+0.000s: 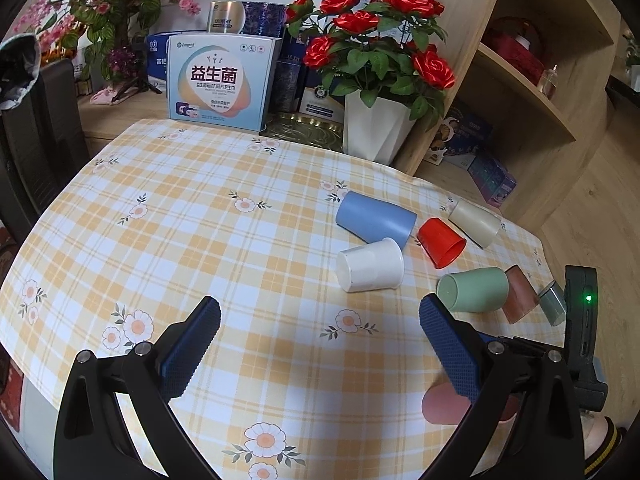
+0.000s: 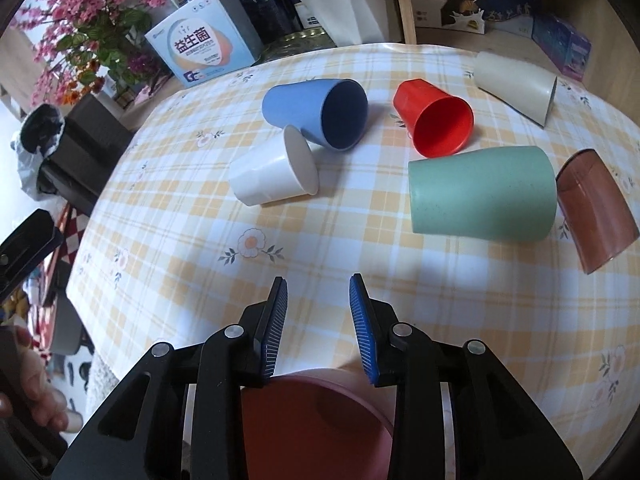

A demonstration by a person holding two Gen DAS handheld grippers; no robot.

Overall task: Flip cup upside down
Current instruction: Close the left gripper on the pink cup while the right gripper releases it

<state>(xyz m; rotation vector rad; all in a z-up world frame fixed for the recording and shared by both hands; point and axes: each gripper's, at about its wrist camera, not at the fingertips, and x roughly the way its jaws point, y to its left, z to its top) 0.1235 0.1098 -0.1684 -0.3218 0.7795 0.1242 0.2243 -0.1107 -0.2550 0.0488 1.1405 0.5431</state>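
The checked surface (image 2: 180,248) spread ahead of both grippers. The left gripper (image 1: 320,312) had its jaws wide, with nothing between them. The right gripper (image 2: 319,284) had its jaws narrowly parted, and a pink cup (image 2: 316,420) sat low between them, near their base; whether they gripped it I could not tell. Ahead of the right jaws lay a green cup (image 2: 484,192), a blue cup (image 2: 316,110), a red cup (image 2: 434,120) and a white cup (image 2: 272,172), all on their sides.

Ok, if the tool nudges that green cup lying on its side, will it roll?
Probably: the green cup lies on its round side. Its taper would likely curve its path. The brown cup close beside it may stop it.
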